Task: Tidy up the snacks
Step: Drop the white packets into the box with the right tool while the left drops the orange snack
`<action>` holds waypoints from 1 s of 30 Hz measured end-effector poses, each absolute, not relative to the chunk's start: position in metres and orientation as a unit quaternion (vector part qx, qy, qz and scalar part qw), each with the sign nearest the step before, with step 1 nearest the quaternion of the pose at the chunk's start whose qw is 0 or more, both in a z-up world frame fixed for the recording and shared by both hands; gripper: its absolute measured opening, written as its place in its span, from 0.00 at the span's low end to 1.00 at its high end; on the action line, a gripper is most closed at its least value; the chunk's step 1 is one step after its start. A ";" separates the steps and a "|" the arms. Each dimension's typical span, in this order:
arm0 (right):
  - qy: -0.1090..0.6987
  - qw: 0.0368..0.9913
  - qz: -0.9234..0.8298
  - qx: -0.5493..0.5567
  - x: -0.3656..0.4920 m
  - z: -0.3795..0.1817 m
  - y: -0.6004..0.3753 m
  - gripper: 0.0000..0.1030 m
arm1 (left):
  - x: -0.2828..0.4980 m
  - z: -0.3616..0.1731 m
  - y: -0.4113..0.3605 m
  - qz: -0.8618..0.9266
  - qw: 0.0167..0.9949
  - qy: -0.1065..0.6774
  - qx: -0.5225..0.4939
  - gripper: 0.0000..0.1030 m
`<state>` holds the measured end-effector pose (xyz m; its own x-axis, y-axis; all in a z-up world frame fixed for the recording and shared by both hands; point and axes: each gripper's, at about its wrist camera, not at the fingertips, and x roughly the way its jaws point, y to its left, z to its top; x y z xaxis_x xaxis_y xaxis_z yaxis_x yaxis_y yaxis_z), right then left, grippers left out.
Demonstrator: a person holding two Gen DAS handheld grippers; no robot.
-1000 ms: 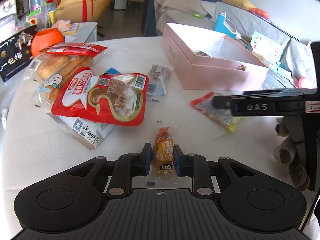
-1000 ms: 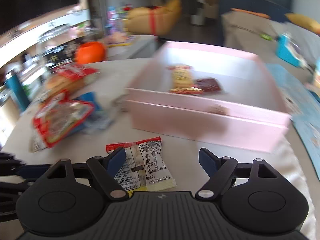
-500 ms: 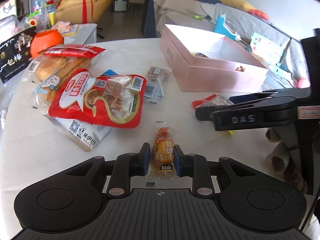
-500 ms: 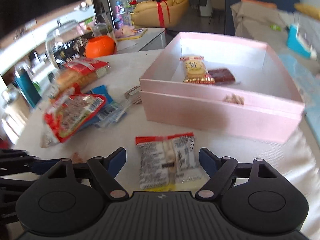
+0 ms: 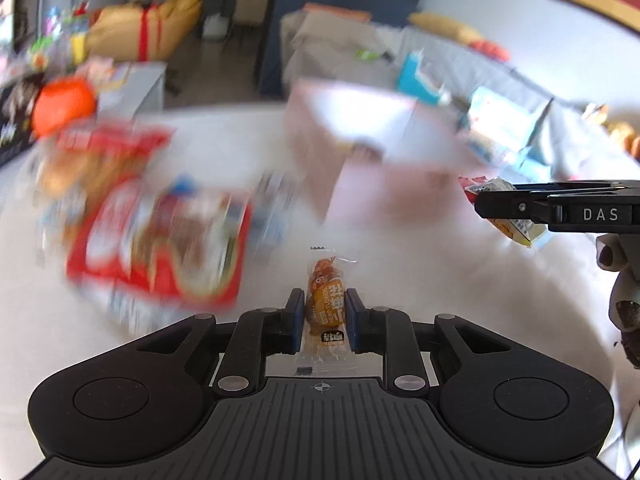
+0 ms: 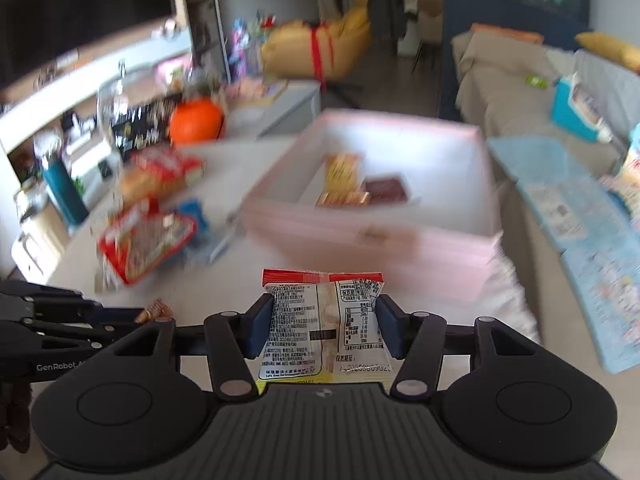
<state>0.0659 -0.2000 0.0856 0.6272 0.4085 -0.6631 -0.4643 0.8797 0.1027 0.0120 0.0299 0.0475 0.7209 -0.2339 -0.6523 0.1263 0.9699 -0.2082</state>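
Pinching orange sachet, left fingers; right fingers closing against white packet.

A white table bears a pink box, red snack bags and bread.

Both views are wrist fisheyes looking forward and down along their own fingers, close over the white table. The left view faces the pink box from its left corner; the right view sits nearer, looking into the box. Shared: box, red snack bag, orange pumpkin, sofa. Each view catches the other gripper at its edge.
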 end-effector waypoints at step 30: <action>0.433 0.859 0.270 0.050 0.144 0.054 -0.078 0.71 | -0.004 0.043 0.170 0.035 0.920 0.347 -0.180 0.29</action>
<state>0.1438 -0.0784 0.0540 0.4799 0.5064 -0.7164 -0.4205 0.8495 0.3187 -0.0040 0.1702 0.0430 0.7569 -0.0596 -0.6508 -0.1898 0.9329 -0.3062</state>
